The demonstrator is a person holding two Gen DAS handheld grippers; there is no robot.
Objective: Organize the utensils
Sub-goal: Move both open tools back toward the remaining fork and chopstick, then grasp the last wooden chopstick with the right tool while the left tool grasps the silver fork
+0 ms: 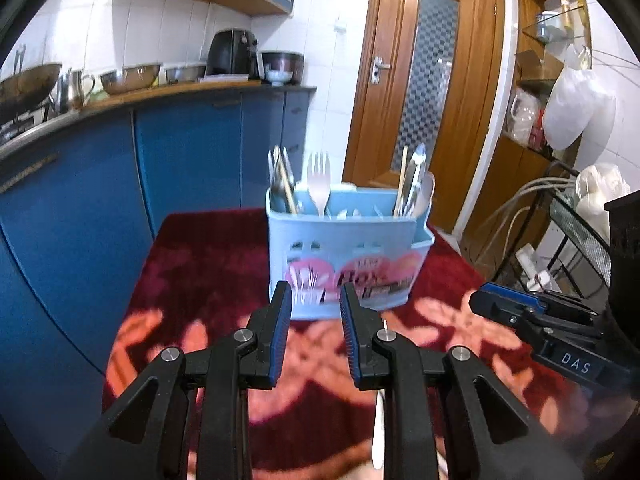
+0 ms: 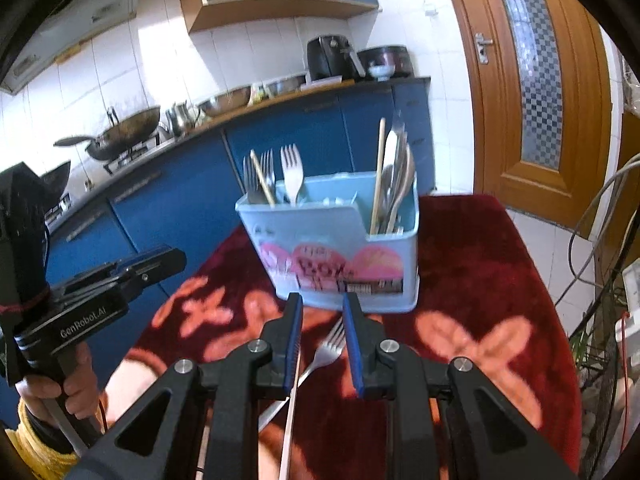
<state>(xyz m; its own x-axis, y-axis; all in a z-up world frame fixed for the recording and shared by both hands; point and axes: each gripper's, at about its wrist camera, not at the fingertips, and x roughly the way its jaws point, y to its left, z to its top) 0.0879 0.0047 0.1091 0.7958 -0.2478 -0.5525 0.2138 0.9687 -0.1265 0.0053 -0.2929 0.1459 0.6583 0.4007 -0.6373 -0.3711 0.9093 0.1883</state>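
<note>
Ahead, the blue utensil holder (image 1: 348, 256) stands on the red bench cloth (image 1: 208, 264), with nothing between. Both fingers are narrowly apart: the left gripper (image 1: 316, 300) holds nothing, and a fork (image 2: 326, 354) lies under the right gripper (image 2: 322, 310).

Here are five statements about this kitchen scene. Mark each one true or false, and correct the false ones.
1. A light blue utensil holder stands on a red patterned cloth. True.
2. A loose fork lies on the cloth in front of the holder. True.
3. The holder is empty. False: upright forks stand at one end, and more utensils stand at the other end.
4. The wooden door stands wide open. False: it is closed.
5. A wok sits on the stove by the counter. True.
</note>
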